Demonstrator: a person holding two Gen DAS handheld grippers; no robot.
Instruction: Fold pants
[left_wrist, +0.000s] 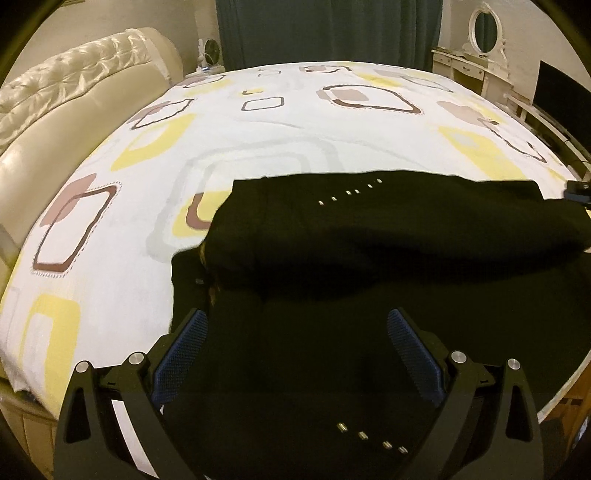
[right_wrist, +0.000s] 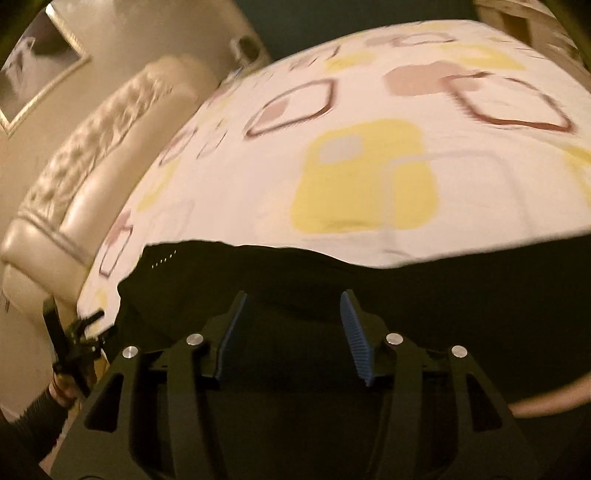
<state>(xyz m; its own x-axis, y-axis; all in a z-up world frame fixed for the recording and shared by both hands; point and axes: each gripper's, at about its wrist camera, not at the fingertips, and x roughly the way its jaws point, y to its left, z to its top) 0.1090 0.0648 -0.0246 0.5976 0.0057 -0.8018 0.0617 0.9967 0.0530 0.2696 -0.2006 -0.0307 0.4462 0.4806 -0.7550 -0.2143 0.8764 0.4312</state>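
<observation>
Black pants (left_wrist: 369, 251) lie folded over on the patterned bed sheet (left_wrist: 258, 140) near the front edge, with small silver studs showing on the upper layer and near my fingers. My left gripper (left_wrist: 297, 328) is open above the near layer of the pants, holding nothing. In the right wrist view the pants (right_wrist: 295, 269) fill the lower half, and my right gripper (right_wrist: 293, 306) is open just over them, empty. The left gripper (right_wrist: 74, 343) also shows at the left edge of that view.
A cream tufted headboard (left_wrist: 74, 74) runs along the left side of the bed. A white dressing table with an oval mirror (left_wrist: 484, 33) and a dark screen (left_wrist: 557, 92) stand at the far right. Dark curtains (left_wrist: 328, 29) hang behind the bed.
</observation>
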